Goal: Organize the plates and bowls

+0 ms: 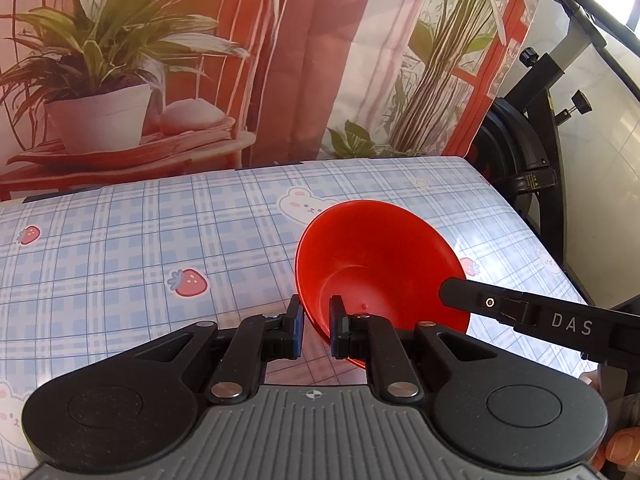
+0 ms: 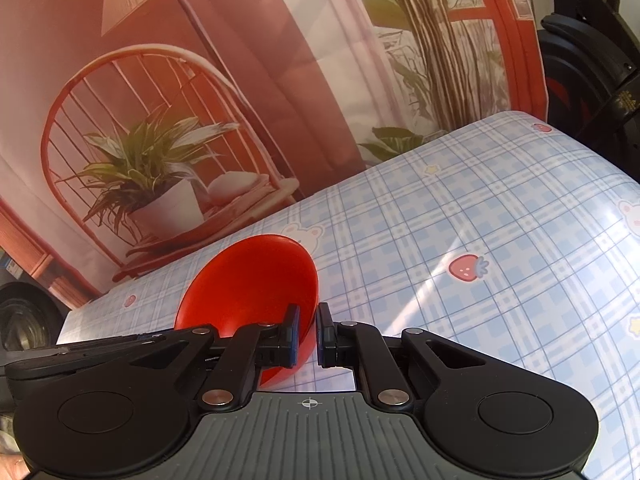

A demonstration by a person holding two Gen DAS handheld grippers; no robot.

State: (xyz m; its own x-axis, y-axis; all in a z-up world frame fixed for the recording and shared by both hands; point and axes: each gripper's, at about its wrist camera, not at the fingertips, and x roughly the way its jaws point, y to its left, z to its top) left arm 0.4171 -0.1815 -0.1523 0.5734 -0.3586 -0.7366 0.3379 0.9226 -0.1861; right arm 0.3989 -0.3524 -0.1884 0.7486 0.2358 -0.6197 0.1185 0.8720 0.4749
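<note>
Left wrist view: the left hand-held gripper [image 1: 316, 330] pinches the near rim of a red bowl [image 1: 380, 260], one pad inside and one outside the wall, while the right hand-held gripper [image 1: 452, 292] reaches in from the right and meets the opposite rim. Right wrist view shows that second hand-held gripper [image 2: 308, 334] likewise clamped on the bowl's [image 2: 252, 280] edge, jaws nearly together with only the thin wall between them. Gripped on both sides, the bowl sits tipped, its mouth turned partly toward the cameras, over the checked table [image 1: 120, 248]; whether its base touches the cloth cannot be told. A two-sided hold likely steadies a light, slippery vessel for carrying. Glossy, plain plastic, wide-flared with a small flat bottom, it is empty. No plates are in view.
</note>
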